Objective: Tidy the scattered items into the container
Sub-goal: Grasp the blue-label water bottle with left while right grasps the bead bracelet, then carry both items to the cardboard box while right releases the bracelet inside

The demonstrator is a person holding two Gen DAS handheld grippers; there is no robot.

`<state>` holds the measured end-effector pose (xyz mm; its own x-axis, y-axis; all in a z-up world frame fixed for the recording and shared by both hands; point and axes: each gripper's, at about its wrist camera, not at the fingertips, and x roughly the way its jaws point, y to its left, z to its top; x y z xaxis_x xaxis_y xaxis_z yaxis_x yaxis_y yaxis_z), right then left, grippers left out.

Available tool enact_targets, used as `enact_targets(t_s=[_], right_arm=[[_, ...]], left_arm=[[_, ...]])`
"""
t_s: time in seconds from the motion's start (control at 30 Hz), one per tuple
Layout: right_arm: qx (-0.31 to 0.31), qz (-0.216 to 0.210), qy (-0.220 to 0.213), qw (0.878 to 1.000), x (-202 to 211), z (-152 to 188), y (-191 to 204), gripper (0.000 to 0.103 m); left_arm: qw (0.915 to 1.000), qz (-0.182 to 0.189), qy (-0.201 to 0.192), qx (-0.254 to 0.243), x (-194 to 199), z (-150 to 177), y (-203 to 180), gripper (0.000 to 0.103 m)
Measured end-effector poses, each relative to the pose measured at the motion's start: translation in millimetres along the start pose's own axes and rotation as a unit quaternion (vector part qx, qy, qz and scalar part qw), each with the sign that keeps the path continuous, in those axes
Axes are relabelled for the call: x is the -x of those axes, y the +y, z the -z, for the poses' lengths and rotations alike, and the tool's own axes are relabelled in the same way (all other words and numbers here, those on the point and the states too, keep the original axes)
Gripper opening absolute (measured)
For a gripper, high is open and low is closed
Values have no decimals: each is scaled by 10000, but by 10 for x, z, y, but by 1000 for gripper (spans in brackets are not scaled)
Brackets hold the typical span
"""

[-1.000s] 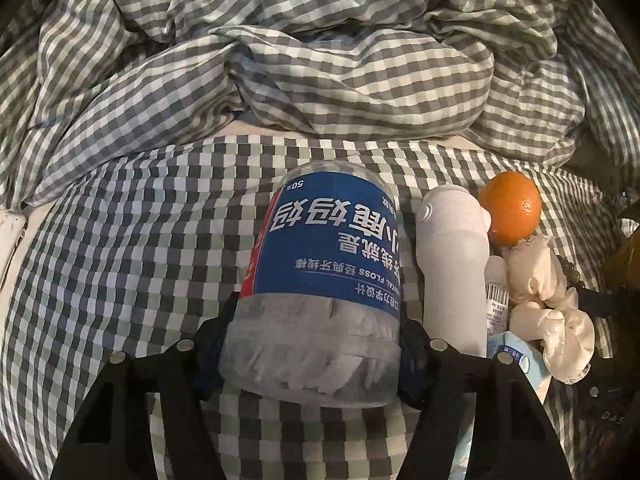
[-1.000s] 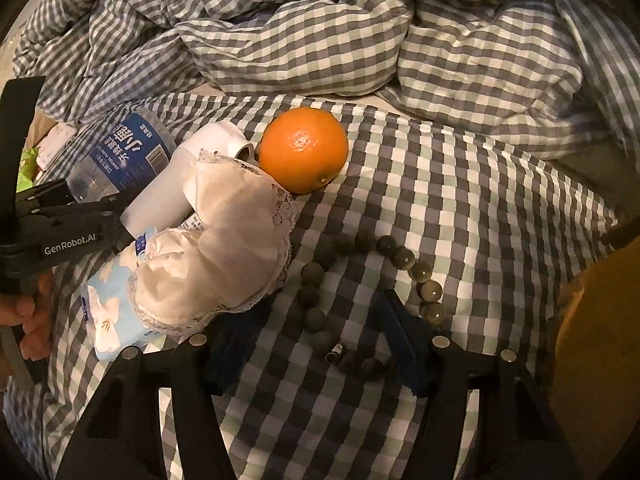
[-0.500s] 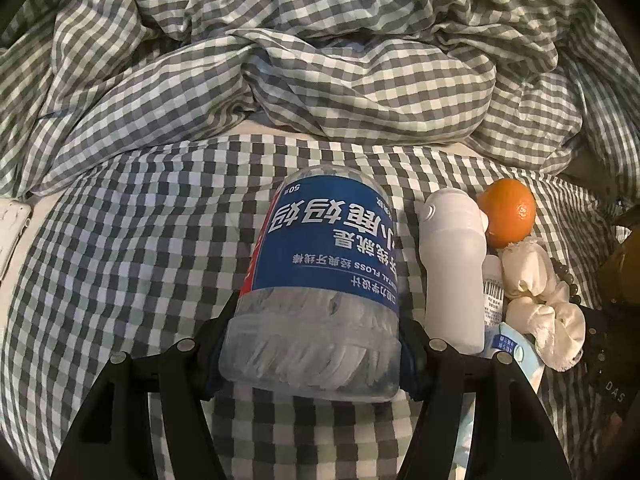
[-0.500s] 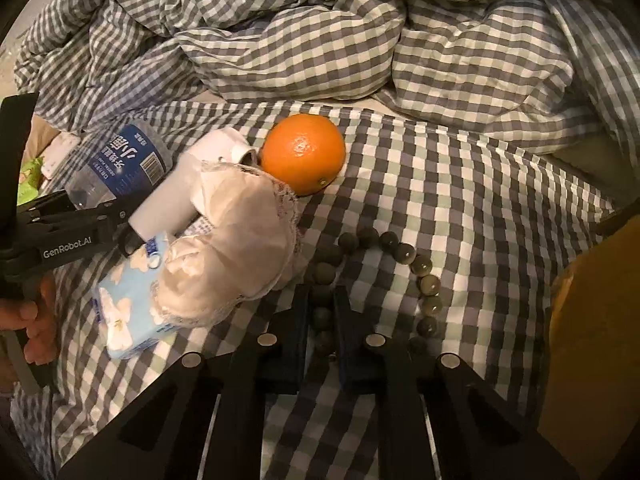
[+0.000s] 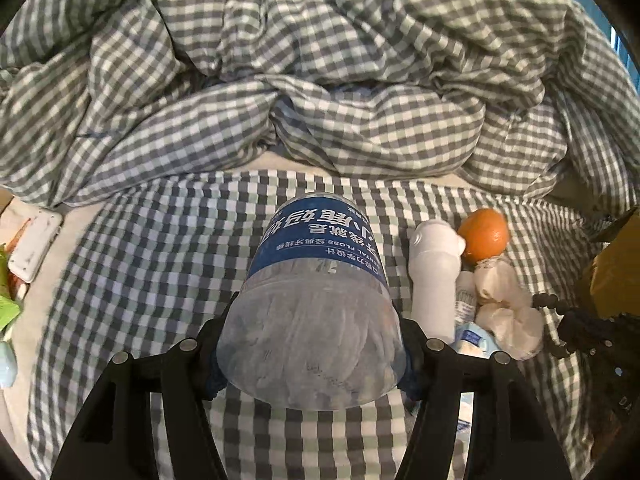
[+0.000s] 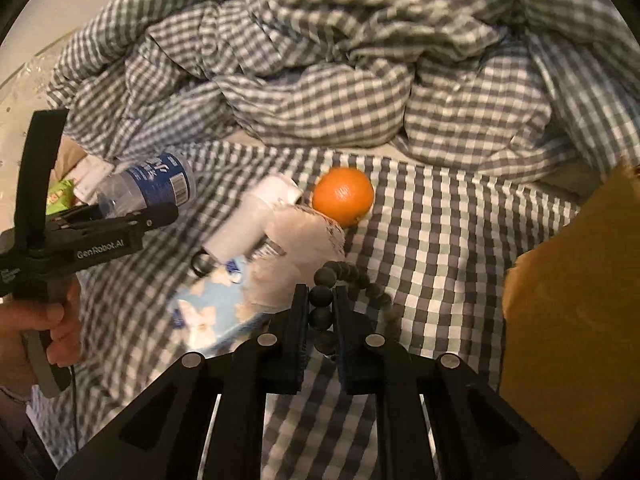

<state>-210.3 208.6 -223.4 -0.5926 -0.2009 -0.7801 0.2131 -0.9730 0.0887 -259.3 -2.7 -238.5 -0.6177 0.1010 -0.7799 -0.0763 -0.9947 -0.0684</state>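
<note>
My left gripper (image 5: 312, 344) is shut on a clear dental floss jar (image 5: 316, 292) with a blue label, held off the checked bedsheet. In the right wrist view the same jar (image 6: 156, 184) shows at the left, in the left gripper (image 6: 120, 224) held by a hand. My right gripper (image 6: 321, 312) is shut on a string of dark beads (image 6: 324, 300), lifted so the rest of the loop hangs to the right. On the sheet lie an orange (image 6: 343, 196), a white bottle (image 6: 252, 224), a white lacy cloth (image 6: 304, 240) and a light blue tissue pack (image 6: 208, 312).
A brown cardboard box (image 6: 572, 300) stands at the right edge of the bed. A rumpled checked duvet (image 5: 320, 80) fills the back. A white flat item (image 5: 34, 248) and green packaging (image 5: 8, 308) lie off the sheet at the far left.
The right gripper closed on the bead string and lifted it off the sheet. The left gripper rose with the floss jar in its grip; the sheet objects look smaller.
</note>
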Motion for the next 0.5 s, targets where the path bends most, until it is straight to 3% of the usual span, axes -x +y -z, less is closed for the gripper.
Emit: enact_targets(t_s=[0.5], right_arm=[[88, -118, -613, 9980, 985, -90, 229, 11]], left_arm=[[9984, -27, -557, -7, 1016, -137, -138, 65]])
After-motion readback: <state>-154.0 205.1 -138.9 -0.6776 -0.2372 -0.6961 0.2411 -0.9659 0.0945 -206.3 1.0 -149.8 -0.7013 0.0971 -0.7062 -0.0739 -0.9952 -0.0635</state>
